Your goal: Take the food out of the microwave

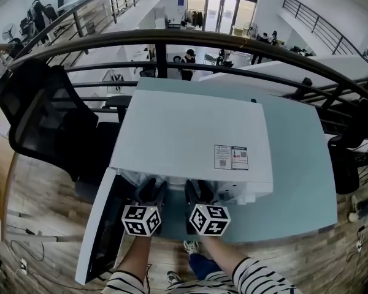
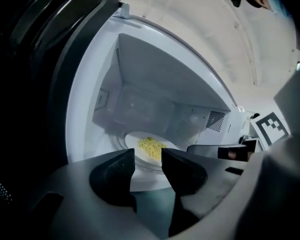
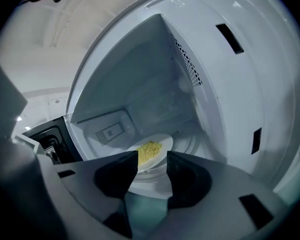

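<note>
- Deep inside the white box-shaped microwave, on its clear glass turntable: a round white plate bearing a small heap of loose yellow food. Not yet touched.
- Set at the near edge of the pale blue-green table, with the dark-lined door swung fully open to the left.
- Side by side at the mouth of the cavity: left gripper and right gripper. Jaws of each parted by a narrow gap, holding nothing, aimed at the plate's near rim.
- Risk of a missed grasp: narrow gap against a thin, low rim. Likely to shove the plate back across the turntable instead of pinching it, or to spin the turntable underneath.
- Risk of a spill: if pinched only at the near rim, could sag at the far side and shed the loose yellow heap inside the cavity. Safer held at two well-separated spots and kept level.
- Risk of a knock: tight cavity, two grippers close together. Could strike each other, the side walls or the door frame while drawing out, and jolt the plate loose.
- Risk of a drop past the near edge: hardly any bare table in front of the microwave, so no landing spot straight ahead. Better carried level round to the open right side of the table.
</note>
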Action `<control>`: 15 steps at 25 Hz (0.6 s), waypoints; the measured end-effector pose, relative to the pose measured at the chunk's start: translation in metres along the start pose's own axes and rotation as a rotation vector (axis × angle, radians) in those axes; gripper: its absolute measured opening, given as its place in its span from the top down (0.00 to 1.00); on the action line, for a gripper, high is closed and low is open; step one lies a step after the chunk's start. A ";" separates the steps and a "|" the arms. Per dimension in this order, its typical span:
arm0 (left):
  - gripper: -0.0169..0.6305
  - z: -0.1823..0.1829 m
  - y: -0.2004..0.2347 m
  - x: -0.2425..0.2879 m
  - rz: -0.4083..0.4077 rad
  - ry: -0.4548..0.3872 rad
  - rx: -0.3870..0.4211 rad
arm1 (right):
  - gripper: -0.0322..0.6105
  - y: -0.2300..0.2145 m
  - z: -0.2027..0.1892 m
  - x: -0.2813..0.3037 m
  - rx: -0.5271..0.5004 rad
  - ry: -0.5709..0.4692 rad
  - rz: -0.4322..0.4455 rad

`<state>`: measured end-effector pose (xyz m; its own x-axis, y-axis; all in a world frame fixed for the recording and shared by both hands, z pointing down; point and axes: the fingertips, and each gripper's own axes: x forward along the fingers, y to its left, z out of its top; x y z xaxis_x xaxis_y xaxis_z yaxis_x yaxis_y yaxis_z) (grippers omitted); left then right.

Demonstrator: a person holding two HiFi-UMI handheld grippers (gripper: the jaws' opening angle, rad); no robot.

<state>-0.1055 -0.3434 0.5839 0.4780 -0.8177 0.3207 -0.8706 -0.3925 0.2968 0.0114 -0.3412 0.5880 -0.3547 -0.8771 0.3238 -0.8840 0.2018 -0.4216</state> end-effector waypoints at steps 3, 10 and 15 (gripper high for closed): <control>0.74 0.004 0.005 0.006 0.004 -0.009 -0.006 | 0.66 -0.001 0.002 0.006 -0.008 -0.002 -0.007; 0.74 0.005 0.009 0.020 0.014 -0.005 -0.030 | 0.66 -0.005 0.000 0.019 -0.009 0.020 -0.021; 0.74 0.003 0.012 0.028 0.021 0.024 -0.044 | 0.66 -0.007 -0.001 0.026 0.007 0.043 -0.034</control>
<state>-0.1029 -0.3720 0.5937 0.4624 -0.8153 0.3486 -0.8748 -0.3555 0.3291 0.0080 -0.3652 0.5997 -0.3371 -0.8641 0.3738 -0.8939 0.1692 -0.4152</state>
